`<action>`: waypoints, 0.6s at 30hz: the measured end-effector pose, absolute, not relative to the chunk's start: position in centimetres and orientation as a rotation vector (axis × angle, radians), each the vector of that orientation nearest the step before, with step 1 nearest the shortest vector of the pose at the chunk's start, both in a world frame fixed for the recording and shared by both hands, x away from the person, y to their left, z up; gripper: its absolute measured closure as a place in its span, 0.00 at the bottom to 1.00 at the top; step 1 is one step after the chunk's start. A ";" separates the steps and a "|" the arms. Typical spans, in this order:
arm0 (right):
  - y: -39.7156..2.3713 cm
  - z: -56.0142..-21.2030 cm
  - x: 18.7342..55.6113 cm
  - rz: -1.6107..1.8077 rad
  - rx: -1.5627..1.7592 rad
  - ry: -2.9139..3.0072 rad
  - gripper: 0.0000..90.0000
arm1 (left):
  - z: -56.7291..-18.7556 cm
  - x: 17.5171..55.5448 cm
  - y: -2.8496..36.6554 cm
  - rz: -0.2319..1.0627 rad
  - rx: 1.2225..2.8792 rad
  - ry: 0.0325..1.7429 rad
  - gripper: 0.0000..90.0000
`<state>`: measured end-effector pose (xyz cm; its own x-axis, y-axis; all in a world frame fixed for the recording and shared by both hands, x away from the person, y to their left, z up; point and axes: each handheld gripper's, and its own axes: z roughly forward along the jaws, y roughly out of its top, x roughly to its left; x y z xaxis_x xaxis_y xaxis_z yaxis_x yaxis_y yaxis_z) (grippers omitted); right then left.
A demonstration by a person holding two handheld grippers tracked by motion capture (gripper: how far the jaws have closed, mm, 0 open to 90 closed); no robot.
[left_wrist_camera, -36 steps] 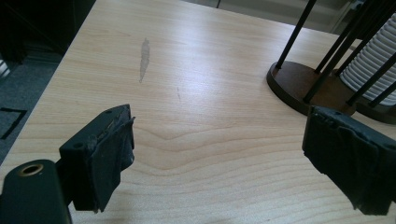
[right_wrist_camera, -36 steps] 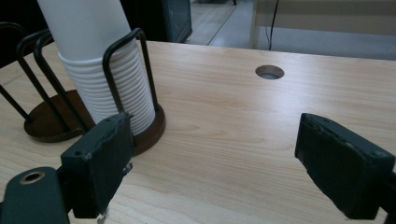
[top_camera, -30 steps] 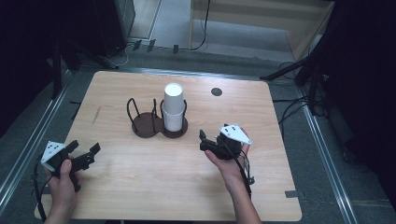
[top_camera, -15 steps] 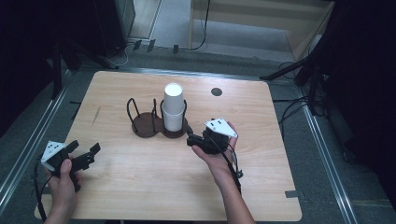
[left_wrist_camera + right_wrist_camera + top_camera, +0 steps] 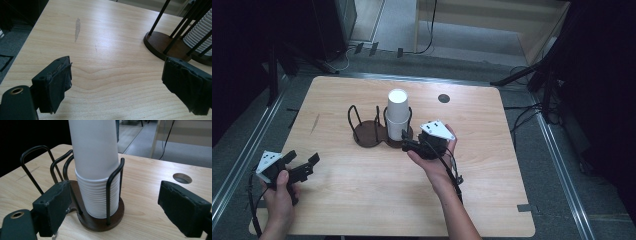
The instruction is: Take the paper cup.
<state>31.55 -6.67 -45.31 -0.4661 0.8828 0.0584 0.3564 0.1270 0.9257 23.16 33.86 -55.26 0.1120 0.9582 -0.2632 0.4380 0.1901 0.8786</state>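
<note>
Table (image 5: 362,200): the cup holder (image 5: 371,135) stands mid-table, the stack of white cups (image 5: 397,117) upright in its right ring. Your right gripper (image 5: 408,144) is open, empty, near the stack; square it, clear the wires. Left gripper (image 5: 307,167) idles open, empty.

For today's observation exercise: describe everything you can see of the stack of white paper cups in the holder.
The stack of white paper cups stands upright in the right-hand ring of a dark brown two-ring holder with black wire uprights. Many nested rims form fine ridges low down; one smooth, taller cup sits upside down on top, its flat base up. The wire hoops surround it closely. The right tongs are open, close in front, not touching it.
</note>
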 end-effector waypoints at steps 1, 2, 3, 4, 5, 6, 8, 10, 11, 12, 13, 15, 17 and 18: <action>-6.5 -45.3 31.6 1.325 1.188 1.894 0.13 | -55.3 23.2 33.9 0.669 1.404 1.486 0.11; -6.4 -45.3 31.7 1.326 1.187 1.897 0.13 | -55.3 23.2 33.9 0.667 1.403 1.487 0.11; -6.2 -45.3 31.8 1.323 1.187 1.898 0.12 | -55.3 23.2 33.9 0.666 1.402 1.487 0.11; -6.1 -45.2 31.8 1.324 1.185 1.899 0.12 | -55.3 23.2 33.8 0.665 1.398 1.488 0.11; -6.0 -45.2 31.9 1.323 1.184 1.902 0.12 | -55.3 23.2 33.8 0.664 1.397 1.489 0.11; -5.8 -45.2 32.0 1.326 1.185 1.902 0.12 | -55.3 23.2 33.8 0.664 1.397 1.489 0.11; -5.6 -45.1 32.1 1.327 1.183 1.905 0.12 | -55.3 23.2 33.9 0.664 1.397 1.488 0.11; -5.4 -45.1 32.2 1.328 1.183 1.909 0.12 | -55.3 23.2 33.9 0.664 1.400 1.487 0.11; -5.3 -45.0 32.3 1.326 1.180 1.909 0.12 | -55.3 23.2 33.9 0.663 1.400 1.487 0.11; -5.2 -45.0 32.4 1.329 1.180 1.909 0.12 | -55.3 23.2 33.9 0.661 1.402 1.487 0.11; -5.1 -45.0 32.4 1.330 1.179 1.910 0.12 | -55.3 23.2 33.9 0.661 1.398 1.488 0.11; -4.9 -44.9 32.6 1.338 1.184 1.910 0.12 | -55.3 23.2 33.9 0.661 1.396 1.490 0.11; -4.8 -44.9 32.8 1.345 1.185 1.912 0.12 | -55.3 23.2 33.9 0.661 1.397 1.489 0.11; -4.7 -44.8 32.9 1.347 1.185 1.913 0.12 | -55.3 23.2 33.9 0.660 1.398 1.490 0.11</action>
